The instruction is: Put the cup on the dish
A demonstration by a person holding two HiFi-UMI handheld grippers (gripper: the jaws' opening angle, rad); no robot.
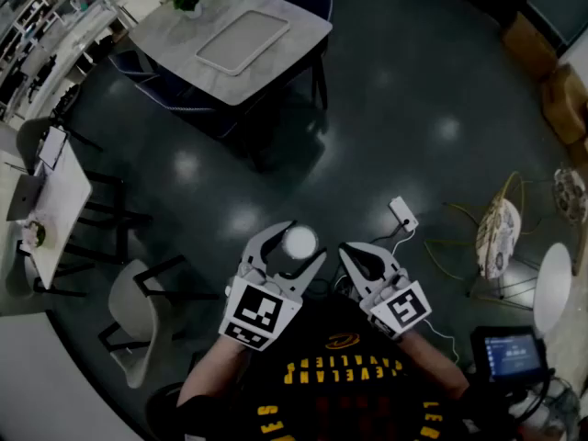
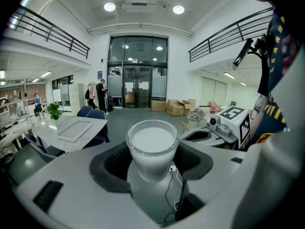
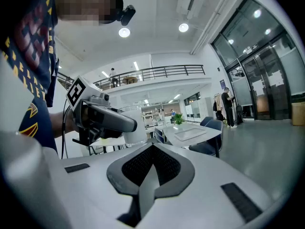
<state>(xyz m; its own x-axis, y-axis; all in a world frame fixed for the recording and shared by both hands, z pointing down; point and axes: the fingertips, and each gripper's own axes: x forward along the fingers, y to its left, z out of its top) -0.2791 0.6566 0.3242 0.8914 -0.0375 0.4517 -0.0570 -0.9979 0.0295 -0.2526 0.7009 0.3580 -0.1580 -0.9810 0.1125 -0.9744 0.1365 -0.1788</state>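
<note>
From the head: left claw closed around the cup, high over the glossy dark floor, well apart from the pale counter with its flat rectangular tray. Right claw shut, empty.

From the left claw: round, smooth, whitish translucent cup between ribbed dark pads. Could slip or tilt during carrying, probably breaking on the hard floor.

From the right claw: jaws together, nothing between.
</note>
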